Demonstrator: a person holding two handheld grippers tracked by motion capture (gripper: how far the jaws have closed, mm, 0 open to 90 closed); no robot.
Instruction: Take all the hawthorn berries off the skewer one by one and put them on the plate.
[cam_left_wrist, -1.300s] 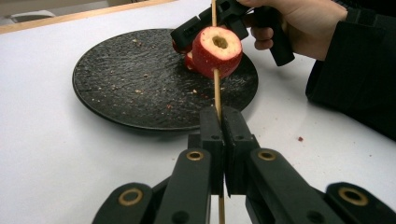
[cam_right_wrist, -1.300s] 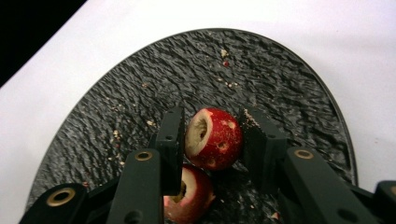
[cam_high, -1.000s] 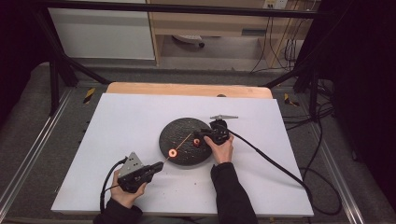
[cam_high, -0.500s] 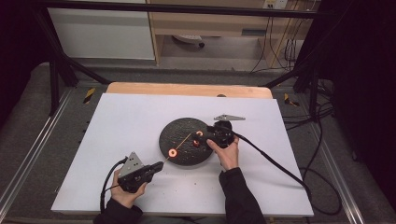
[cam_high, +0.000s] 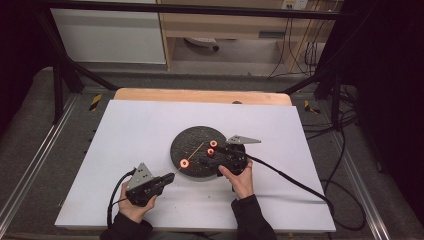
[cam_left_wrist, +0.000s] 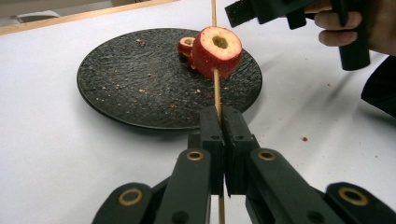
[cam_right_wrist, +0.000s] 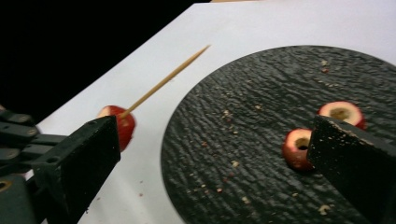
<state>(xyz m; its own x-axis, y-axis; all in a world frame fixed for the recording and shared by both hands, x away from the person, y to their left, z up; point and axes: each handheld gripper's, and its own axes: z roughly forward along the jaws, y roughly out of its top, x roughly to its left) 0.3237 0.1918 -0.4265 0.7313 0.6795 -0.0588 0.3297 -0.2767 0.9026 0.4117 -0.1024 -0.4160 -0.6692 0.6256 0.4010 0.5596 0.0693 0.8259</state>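
My left gripper (cam_high: 169, 178) (cam_left_wrist: 219, 122) is shut on the lower end of a thin wooden skewer (cam_left_wrist: 216, 88) (cam_high: 196, 150). A cored red fruit piece (cam_left_wrist: 216, 45) (cam_high: 184, 163) (cam_right_wrist: 120, 125) is threaded on the skewer, over the near left rim of the black round plate (cam_high: 192, 137) (cam_left_wrist: 140, 84) (cam_right_wrist: 243, 140). Two more cored pieces (cam_right_wrist: 298, 147) (cam_right_wrist: 342, 112) (cam_high: 214, 144) lie on the plate. My right gripper (cam_high: 219, 152) (cam_right_wrist: 215, 156) hovers over the plate's right side. Its jaws have just been opening and stand wide apart, with nothing held between them.
The plate lies mid-table on a white sheet (cam_high: 150, 125) that covers a wooden table (cam_high: 200, 95). Crumbs are scattered on the plate and the sheet. Black cables (cam_high: 295, 180) trail from both grippers. A dark metal frame (cam_high: 60, 70) surrounds the table.
My right gripper has opened and drawn back toward the person's side. A fruit piece now lies on the plate by its jaws. The left gripper and skewer have stayed put.
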